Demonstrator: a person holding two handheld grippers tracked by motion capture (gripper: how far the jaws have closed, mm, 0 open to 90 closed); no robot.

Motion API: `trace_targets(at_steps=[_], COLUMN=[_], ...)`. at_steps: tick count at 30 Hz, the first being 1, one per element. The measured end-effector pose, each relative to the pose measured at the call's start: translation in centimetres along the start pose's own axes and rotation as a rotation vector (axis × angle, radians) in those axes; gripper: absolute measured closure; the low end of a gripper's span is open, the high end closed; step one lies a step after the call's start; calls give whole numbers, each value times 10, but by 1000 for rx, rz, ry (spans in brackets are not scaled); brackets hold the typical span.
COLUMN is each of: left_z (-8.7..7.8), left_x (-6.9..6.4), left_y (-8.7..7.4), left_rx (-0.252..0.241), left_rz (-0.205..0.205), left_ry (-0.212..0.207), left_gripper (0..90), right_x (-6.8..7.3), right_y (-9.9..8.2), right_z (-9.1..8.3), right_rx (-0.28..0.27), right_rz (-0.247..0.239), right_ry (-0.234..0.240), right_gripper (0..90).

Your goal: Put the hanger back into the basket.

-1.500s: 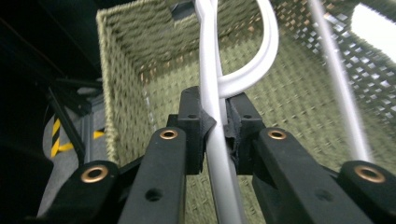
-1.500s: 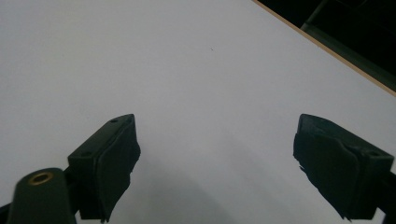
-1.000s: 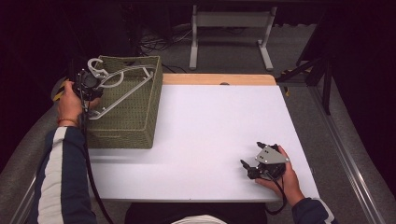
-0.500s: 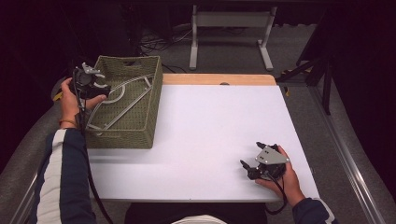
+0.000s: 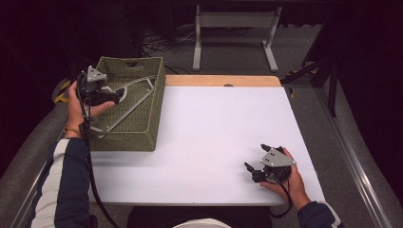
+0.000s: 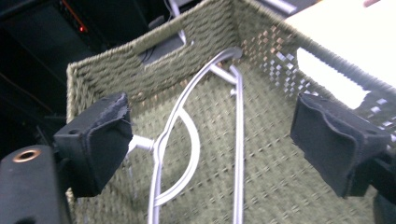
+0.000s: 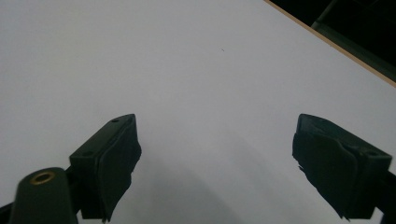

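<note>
The hanger [image 6: 187,140] lay in the basket [image 5: 142,128] at 10 o'clock, ungrasped; left hand-held gripper [image 5: 108,95] and right hand-held gripper [image 5: 254,164] were wide open, empty

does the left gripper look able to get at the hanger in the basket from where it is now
Probably yes. The left gripper is open just above the basket, whose top is open, and the metal hanger lies uncovered on the basket floor between its jaws, with nothing over it.
</note>
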State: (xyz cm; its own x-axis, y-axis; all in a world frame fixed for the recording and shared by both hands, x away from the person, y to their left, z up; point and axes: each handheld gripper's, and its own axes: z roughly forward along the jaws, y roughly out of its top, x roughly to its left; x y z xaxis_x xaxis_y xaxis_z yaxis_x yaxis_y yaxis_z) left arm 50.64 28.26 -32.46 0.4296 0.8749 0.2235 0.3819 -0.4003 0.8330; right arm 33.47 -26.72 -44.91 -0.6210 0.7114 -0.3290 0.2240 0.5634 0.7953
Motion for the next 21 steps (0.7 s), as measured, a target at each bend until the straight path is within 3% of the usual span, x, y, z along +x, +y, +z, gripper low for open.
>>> trace_targets(at_steps=[21], left_z=[-30], left_x=[-52], left_y=[2], left_rx=[-188], left_rz=[49], left_ry=[-147], left_gripper=[108], right_x=[-2], right_y=[1], right_z=[-3], right_rx=[-19], right_rz=[13], right_ry=[-5], right_gripper=[151])
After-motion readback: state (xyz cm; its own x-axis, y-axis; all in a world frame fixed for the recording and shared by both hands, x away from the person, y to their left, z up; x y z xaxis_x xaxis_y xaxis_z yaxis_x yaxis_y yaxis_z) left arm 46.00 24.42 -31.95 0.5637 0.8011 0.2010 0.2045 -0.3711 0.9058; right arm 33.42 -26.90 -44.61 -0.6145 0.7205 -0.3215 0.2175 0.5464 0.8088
